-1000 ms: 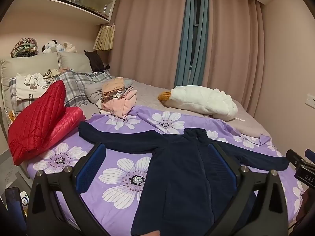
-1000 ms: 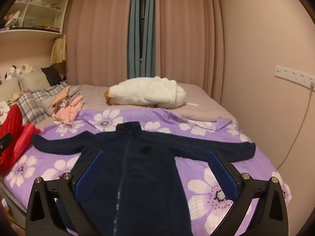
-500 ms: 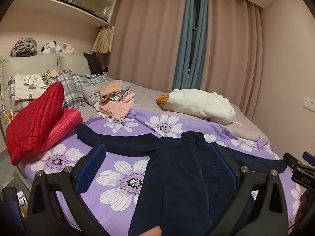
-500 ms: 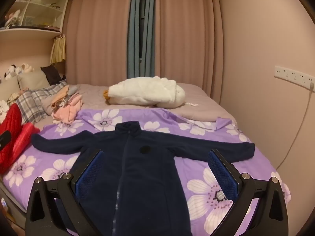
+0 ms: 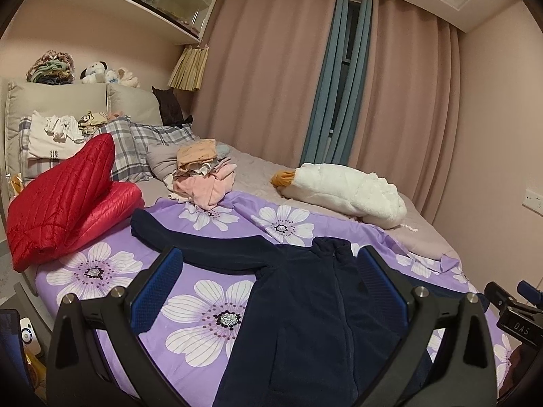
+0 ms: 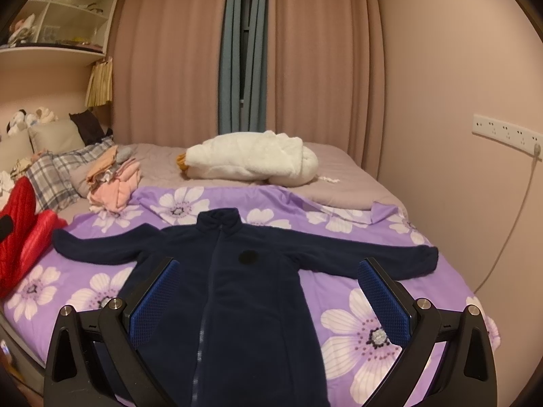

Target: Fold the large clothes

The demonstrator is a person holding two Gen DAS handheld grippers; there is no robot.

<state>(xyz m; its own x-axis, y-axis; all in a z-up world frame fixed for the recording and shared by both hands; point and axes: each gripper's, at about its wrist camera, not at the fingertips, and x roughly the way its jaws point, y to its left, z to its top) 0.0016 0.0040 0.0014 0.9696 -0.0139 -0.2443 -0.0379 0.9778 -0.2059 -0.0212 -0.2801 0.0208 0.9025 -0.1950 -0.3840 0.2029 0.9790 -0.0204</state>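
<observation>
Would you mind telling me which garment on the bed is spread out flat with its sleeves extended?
The navy fleece jacket on the purple floral sheet; the red quilted jacket is bunched up and the pink clothes are piled.

a navy fleece jacket (image 6: pixel 237 281) lies flat, front up, zipped, sleeves spread wide on the purple floral sheet (image 6: pixel 356 332).

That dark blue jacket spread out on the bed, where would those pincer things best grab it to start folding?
Probably at the sleeve ends. The navy jacket lies flat, front up, both sleeves stretched straight out sideways on the purple floral sheet. The right gripper, jaws open, could come down from above onto the right cuff; the left gripper, also open, onto the left cuff. Thin, free edges pinch easily.
</observation>
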